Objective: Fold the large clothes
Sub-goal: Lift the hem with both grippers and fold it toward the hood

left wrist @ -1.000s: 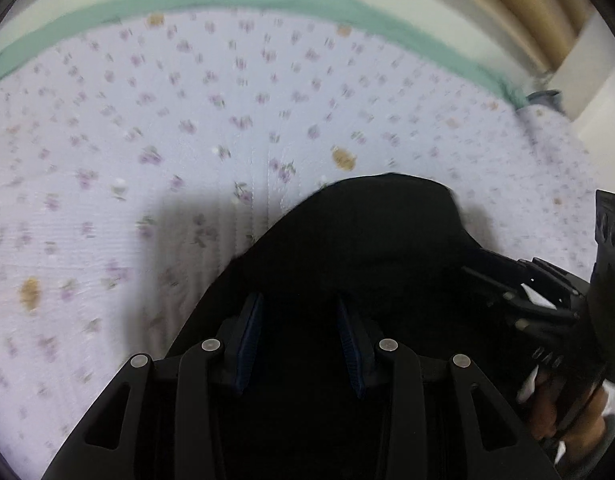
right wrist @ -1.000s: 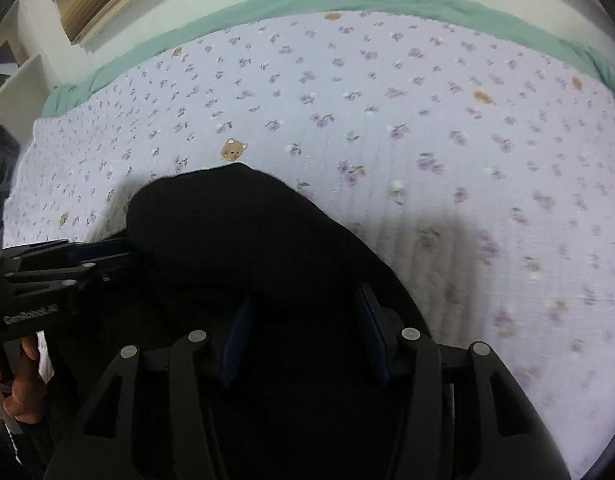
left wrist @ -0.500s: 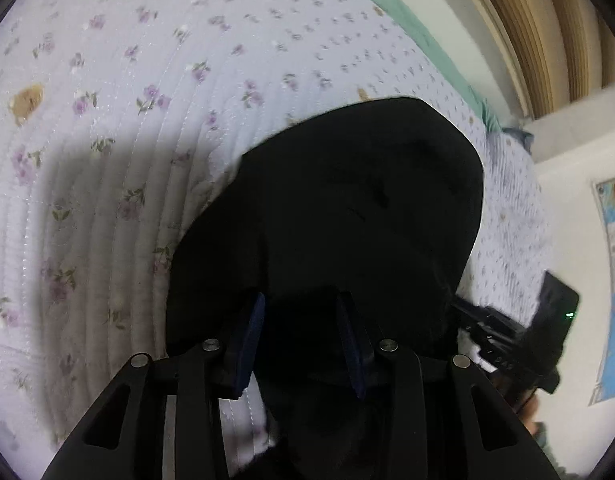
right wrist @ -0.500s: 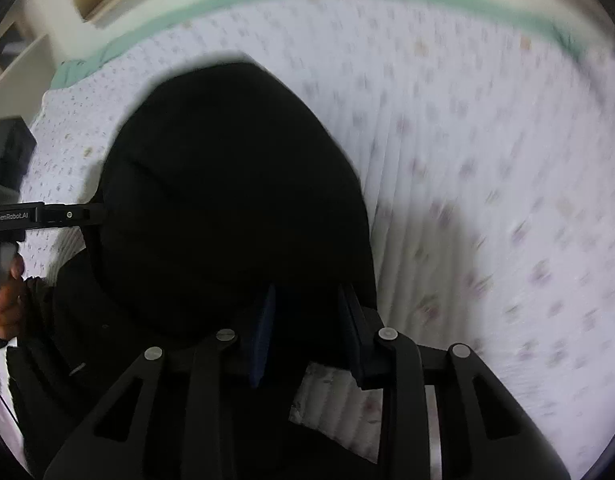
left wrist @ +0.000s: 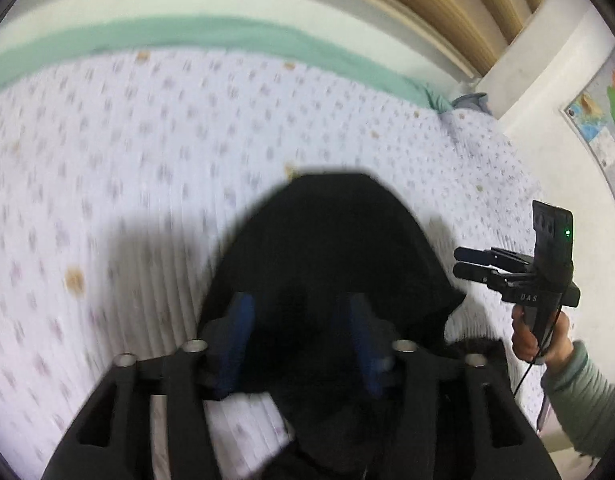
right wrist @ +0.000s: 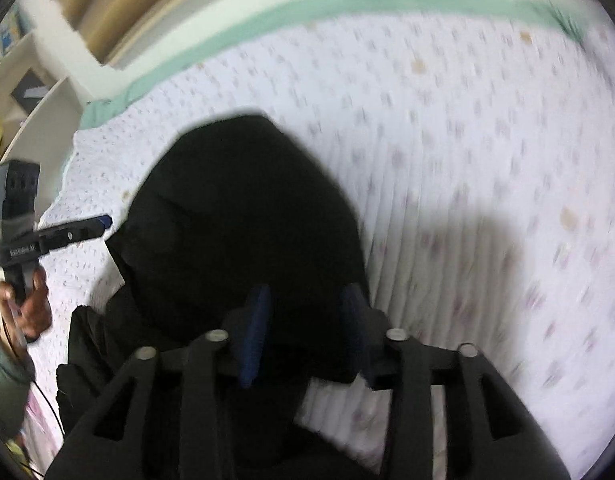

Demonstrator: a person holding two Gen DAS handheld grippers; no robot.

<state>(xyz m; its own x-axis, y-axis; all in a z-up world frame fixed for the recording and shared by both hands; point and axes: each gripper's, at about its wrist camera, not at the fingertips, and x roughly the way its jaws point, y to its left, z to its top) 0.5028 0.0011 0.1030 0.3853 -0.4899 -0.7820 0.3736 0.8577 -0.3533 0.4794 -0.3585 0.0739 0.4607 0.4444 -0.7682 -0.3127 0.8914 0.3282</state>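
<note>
Seemingly both the left gripper (left wrist: pixel 297 330) and right gripper (right wrist: pixel 303 330), jaws part-open with black garment (left wrist: pixel 327 248) between at six o'clock over the bedspread (left wrist: pixel 127 160), risk cloth slipping and bunching.

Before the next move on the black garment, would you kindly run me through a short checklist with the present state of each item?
1. Left gripper has cloth: ok, the black fabric garment lies between its blue pads; how tightly, cannot tell.
2. Right gripper has cloth: ok, the same garment sits between its pads.
3. Grippers apart from each other: ok, each shows at the edge of the other's view, with quilt between.
4. Landing surface: ok, the floral lilac quilted bedspread looks flat ahead.
5. Garment smooth: cannot tell, it is bunched and both views are blurred.
6. Lower part of the garment free: cannot tell, it hangs below both views.
</note>
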